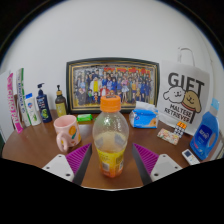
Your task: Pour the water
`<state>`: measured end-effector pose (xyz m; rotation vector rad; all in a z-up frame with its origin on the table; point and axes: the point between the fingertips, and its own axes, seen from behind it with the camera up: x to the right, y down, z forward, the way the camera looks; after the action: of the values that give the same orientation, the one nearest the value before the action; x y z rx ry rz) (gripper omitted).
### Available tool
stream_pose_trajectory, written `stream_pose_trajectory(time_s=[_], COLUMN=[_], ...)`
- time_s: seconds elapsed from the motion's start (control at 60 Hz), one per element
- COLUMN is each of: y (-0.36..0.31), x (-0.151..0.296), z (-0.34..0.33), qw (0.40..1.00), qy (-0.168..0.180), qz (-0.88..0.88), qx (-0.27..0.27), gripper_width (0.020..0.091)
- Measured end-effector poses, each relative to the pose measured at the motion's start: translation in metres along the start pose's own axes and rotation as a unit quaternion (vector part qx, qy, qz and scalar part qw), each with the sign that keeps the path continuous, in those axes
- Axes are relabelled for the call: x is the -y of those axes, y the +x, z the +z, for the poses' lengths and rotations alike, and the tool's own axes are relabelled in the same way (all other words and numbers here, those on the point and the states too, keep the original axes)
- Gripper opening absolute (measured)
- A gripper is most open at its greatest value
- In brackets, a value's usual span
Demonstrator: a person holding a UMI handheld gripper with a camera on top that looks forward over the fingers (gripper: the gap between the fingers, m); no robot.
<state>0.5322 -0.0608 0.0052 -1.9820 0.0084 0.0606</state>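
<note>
Tabletop (40,148) of brown wood runs back to a white wall, with bare surface only just around the fingers. Gripper (111,160) open: a clear plastic bottle (110,140) with an orange cap stands upright between the purple pads (146,158), whether touching cannot be told. Pink mug (66,130) sits near, to its left. Tubes and bottles (30,105), a framed photograph (112,80) and a white gift bag (186,100) crowd the rear edge.

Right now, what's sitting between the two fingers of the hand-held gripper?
In the gripper view, the bottle with the orange cap stands between the open hand-held gripper fingers, on the wooden table.
</note>
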Motion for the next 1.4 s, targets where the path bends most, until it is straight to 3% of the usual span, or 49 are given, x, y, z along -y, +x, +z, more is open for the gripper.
stream_pose_trajectory(time_s=[0.033,0.067,0.15,0.183,0.2,0.233,0.25,0.3,0.433,0.583,0.833,1.117,1.183,1.267,1.4], y=[0.001,0.004,0.000,-0.001,-0.002,-0.003,-0.003,-0.005,-0.008,0.000,0.002,-0.021,-0.029,-0.036,-0.042], x=[-0.001,-0.003,0.001,0.001,0.001,0.001,0.001,0.002,0.021,0.078,0.159,0.156,0.154,0.153,0.150], z=[0.010,0.018,0.027,0.028,0.028,0.028,0.029,0.029,0.024,0.025,0.057,0.104,0.110,0.114,0.115], qw=[1.000,1.000,1.000,1.000,1.000,0.999,0.999,0.999,0.994,0.966,0.817,0.582,0.535,0.518,0.549], qy=[0.004,0.005,0.020,0.020,0.021,0.018,0.016,0.011,0.007,0.020,0.017,-0.033,-0.030,-0.026,-0.017], qz=[0.000,-0.002,-0.008,-0.014,-0.018,-0.026,-0.031,-0.045,-0.100,-0.237,-0.542,-0.782,-0.815,-0.828,-0.813], qx=[-0.005,-0.011,-0.009,-0.011,-0.012,-0.012,-0.014,-0.021,-0.039,-0.097,-0.196,-0.218,-0.219,-0.213,-0.192], gripper_width=[0.0791,0.0660,0.0447,0.0432,0.0379,0.0395,0.0341,0.0291,0.0291,0.0289,0.0289,0.0291,0.0289,0.0288,0.0290])
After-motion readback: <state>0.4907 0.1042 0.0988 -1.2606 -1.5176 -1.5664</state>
